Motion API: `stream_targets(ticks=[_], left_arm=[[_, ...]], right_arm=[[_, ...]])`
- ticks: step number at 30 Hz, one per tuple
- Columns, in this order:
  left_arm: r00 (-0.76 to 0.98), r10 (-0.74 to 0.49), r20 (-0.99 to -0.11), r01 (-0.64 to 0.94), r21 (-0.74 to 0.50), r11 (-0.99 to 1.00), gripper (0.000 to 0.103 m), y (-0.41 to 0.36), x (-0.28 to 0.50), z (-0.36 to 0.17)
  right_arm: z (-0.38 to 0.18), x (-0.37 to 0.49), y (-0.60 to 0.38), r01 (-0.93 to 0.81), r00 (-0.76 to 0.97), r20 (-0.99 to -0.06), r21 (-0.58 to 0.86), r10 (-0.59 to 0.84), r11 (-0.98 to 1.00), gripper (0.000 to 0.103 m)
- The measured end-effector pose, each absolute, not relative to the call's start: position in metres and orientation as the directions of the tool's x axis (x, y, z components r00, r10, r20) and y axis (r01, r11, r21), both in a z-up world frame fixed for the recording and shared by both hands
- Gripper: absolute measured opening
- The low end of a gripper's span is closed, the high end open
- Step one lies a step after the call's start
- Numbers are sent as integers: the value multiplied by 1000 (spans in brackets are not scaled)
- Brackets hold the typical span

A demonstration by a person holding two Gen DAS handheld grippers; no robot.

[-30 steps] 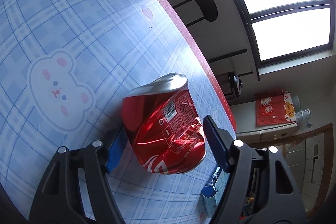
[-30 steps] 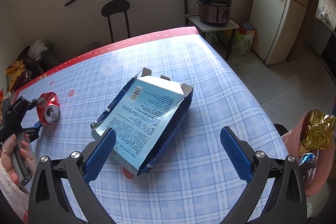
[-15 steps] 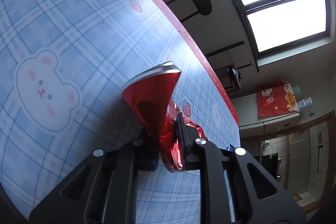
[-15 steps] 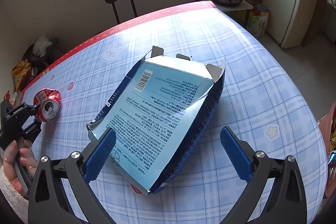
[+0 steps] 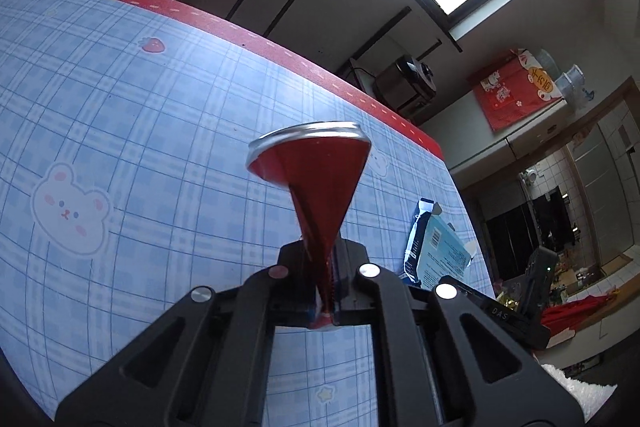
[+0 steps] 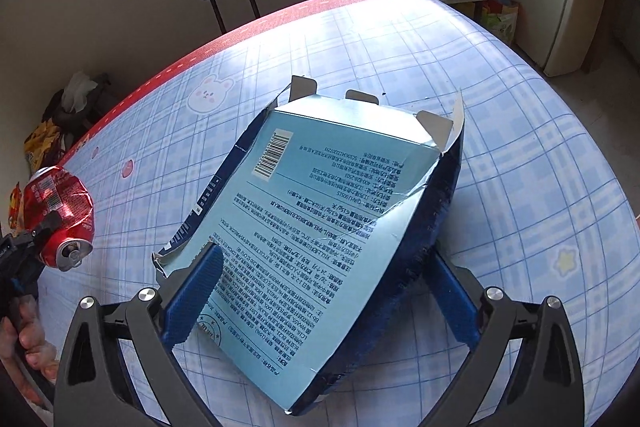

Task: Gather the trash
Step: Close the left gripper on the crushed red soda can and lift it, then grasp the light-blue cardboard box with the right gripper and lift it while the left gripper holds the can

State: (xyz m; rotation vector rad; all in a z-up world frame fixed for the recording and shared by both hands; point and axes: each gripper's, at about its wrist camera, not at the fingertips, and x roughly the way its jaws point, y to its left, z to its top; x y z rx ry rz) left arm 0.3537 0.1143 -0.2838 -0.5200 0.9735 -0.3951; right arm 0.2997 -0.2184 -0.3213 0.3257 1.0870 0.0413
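While pinched flat in the left hand-held gripper (image 5: pixel 326 279), crushed can (image 5: pixel 316 179) above tablecloth (image 5: pixel 140 115).

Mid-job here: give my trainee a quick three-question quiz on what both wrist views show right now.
1. True or false: the left gripper has its jaws shut on the red can.
2. Which item lies between the right gripper's open jaws? A) blue carton B) cup C) bottle
3. Fill in: the carton rests on the ____ tablecloth.

Key: 1 true; 2 A; 3 blue checked.
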Motion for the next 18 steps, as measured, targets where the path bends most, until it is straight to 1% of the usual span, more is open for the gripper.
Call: stream_targets(ticks=[4, 6, 8, 11, 18], left_arm=[[454, -588, -669, 188, -573, 797, 9, 81, 363, -278], [414, -609, -676, 230, -569, 789, 9, 64, 369, -278], [373, -613, -697, 268, -551, 790, 9, 49, 373, -281], [319, -605, -730, 275, -540, 796, 9, 37, 379, -286], [253, -561, -788, 335, -473, 815, 9, 20, 378, -287]], right_arm=[[-320, 296, -214, 96, 467, -862, 271, 197, 958, 93], [-319, 295, -214, 81, 465, -860, 280, 212, 957, 88], [-318, 293, -214, 66, 459, -857, 296, 235, 953, 81], [-317, 292, -213, 46, 446, -856, 316, 264, 948, 75], [-317, 289, -205, 0, 432, -852, 326, 294, 945, 74]])
